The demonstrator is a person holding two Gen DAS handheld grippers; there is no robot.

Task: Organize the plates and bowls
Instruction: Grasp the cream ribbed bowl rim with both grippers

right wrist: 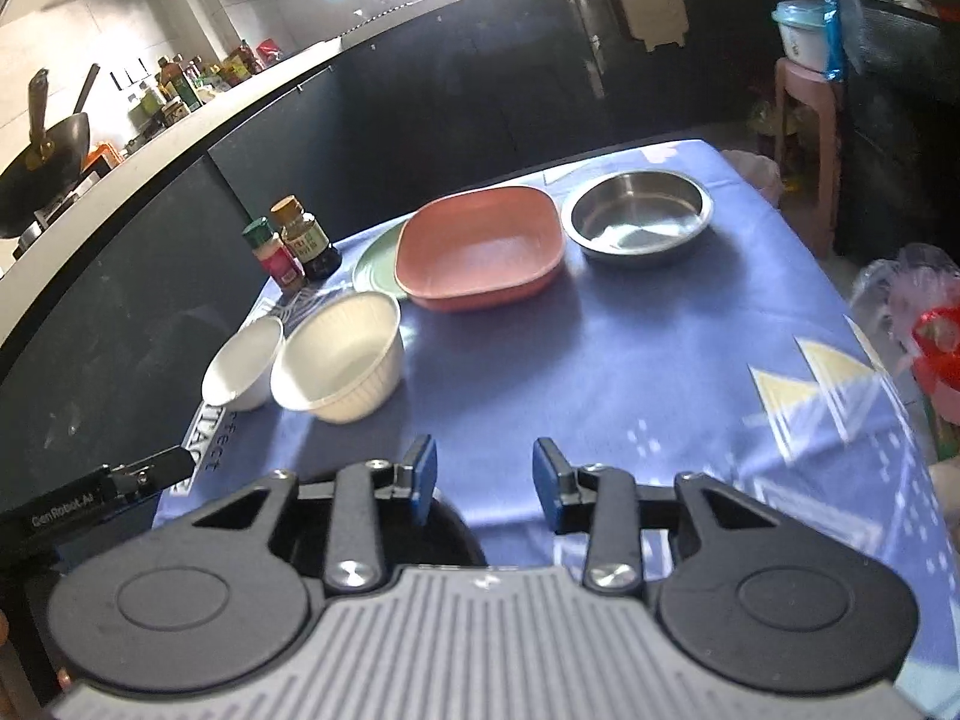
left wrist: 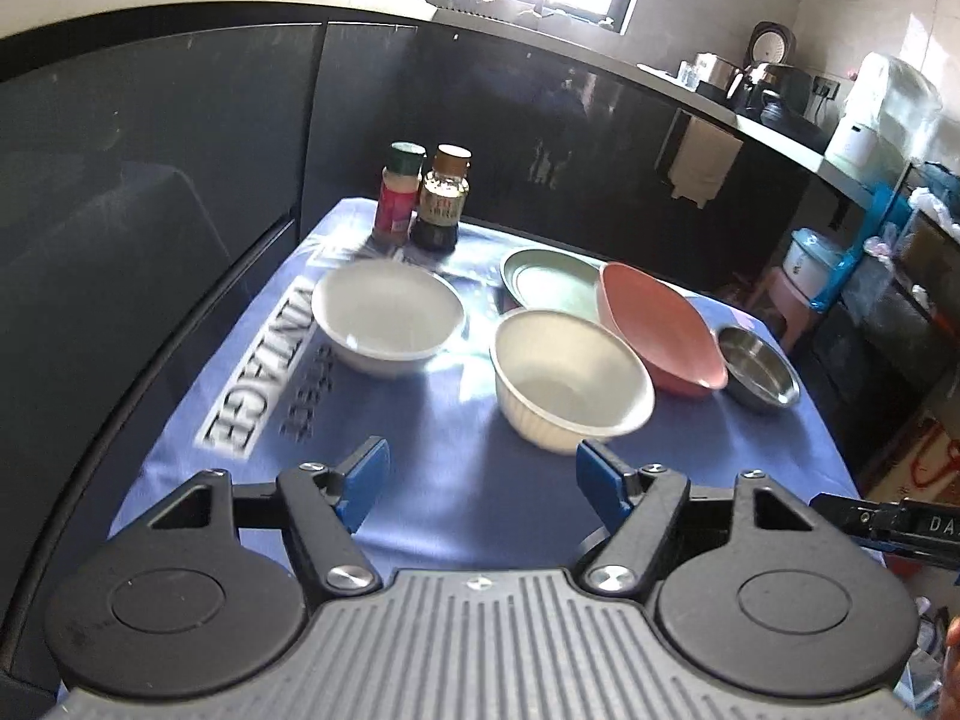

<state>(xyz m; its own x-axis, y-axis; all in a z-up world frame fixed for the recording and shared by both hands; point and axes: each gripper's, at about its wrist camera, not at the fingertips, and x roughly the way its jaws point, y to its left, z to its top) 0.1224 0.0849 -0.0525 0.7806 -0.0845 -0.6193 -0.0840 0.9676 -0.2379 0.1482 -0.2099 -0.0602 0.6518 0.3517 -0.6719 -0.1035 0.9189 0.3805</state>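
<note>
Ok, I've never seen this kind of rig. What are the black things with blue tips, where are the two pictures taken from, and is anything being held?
There is no robot here: a person holds a hand-held gripper in each hand, each with a fisheye camera looking forward along its two blue-padded fingers. One picture is from the left gripper, the other from the right gripper. Both are open and hold nothing.

On the blue tablecloth lie a smooth white bowl, a ribbed cream bowl, a pink square dish resting partly on a green plate, and a steel bowl. Two seasoning bottles stand at the far edge. The black bar at each picture's side is the other gripper.
</note>
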